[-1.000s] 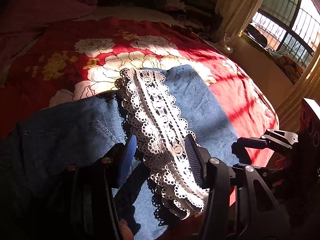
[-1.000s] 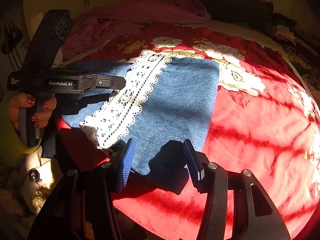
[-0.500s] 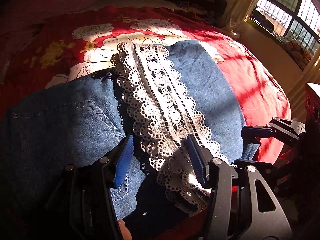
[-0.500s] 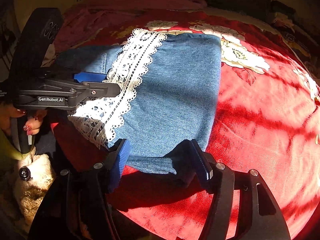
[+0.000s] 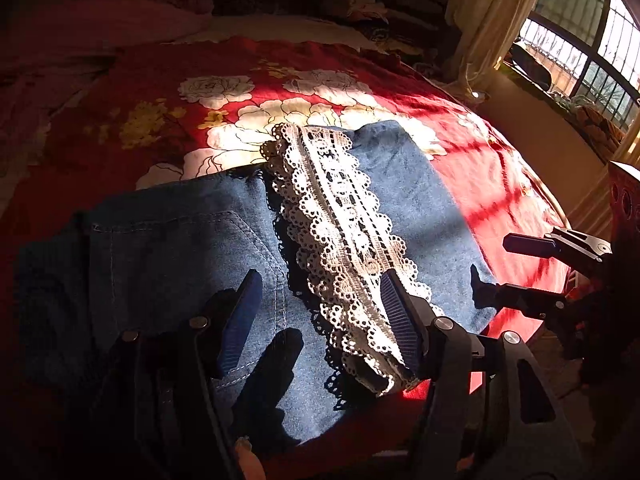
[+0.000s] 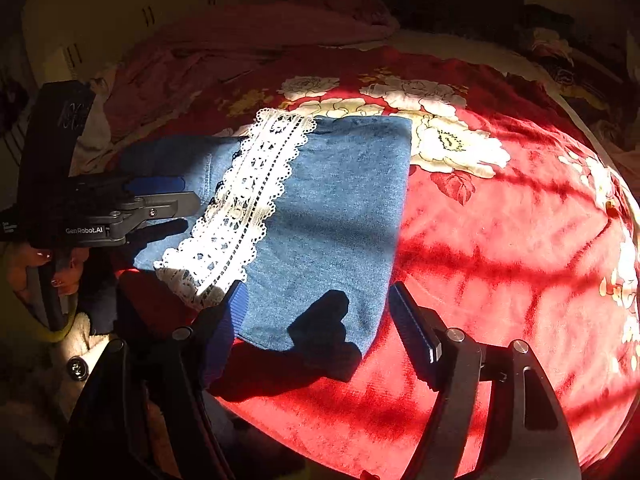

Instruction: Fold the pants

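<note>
Blue denim pants [image 5: 176,264] lie folded on a red floral bedspread [image 5: 168,92], the leg end with a white lace hem [image 5: 340,240] laid across the upper part. My left gripper [image 5: 320,320] is open and empty, held above the pants beside the lace. My right gripper [image 6: 320,320] is open and empty, over the near edge of the folded denim [image 6: 340,216]. The lace hem [image 6: 248,208] also shows in the right wrist view, with the left gripper [image 6: 160,196] at its left. The right gripper [image 5: 492,268] shows at the right of the left wrist view.
The bed's near edge curves close to both grippers. Pink bedding [image 6: 240,48] is piled at the back left. Dark clothes [image 5: 372,12] lie at the head of the bed. A curtain [image 5: 488,8] and barred window [image 5: 580,40] stand at the right.
Both grippers have pulled back and up from the pants after dipping closer half a second ago. The pants lie as they did.
</note>
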Available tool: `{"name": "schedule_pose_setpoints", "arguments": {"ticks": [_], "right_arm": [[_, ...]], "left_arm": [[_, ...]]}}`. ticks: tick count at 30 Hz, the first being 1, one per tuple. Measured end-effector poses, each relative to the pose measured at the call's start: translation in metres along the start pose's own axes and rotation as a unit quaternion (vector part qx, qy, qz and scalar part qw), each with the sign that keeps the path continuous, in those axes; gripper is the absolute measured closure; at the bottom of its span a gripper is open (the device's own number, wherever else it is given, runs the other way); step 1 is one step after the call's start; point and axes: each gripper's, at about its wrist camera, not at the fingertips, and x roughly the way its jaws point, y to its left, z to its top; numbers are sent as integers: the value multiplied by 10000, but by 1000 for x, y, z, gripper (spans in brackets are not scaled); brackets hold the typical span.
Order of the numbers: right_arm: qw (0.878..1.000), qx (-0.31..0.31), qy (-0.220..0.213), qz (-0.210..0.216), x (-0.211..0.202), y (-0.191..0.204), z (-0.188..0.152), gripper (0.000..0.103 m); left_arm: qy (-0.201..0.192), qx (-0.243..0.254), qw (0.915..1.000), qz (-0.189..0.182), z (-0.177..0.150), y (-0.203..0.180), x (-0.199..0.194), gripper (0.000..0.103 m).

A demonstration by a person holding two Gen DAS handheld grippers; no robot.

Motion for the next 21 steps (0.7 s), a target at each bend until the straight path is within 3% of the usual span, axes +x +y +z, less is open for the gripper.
{"name": "schedule_pose_setpoints", "arguments": {"ticks": [2, 3, 5, 18, 21], "right_arm": [[10000, 8, -13, 6, 0, 2, 3, 31], [10000, -9, -31, -15, -1, 4, 5, 23], [9999, -39, -110, -9, -2, 8, 8, 18], [9973, -589, -340, 290, 7, 53, 49, 14], [9956, -763, -387, 392, 13, 68, 64, 9]], "left_arm": [[-50, -60, 10000, 32, -1, 4, -7, 47], [-76, -86, 9999, 59, -2, 6, -10, 47], [-140, -135, 9997, 132, -4, 10, -18, 43], [-565, -619, 9923, 908, -15, 55, -69, 26], [-574, -793, 9892, 1094, -22, 70, -78, 22]]}}
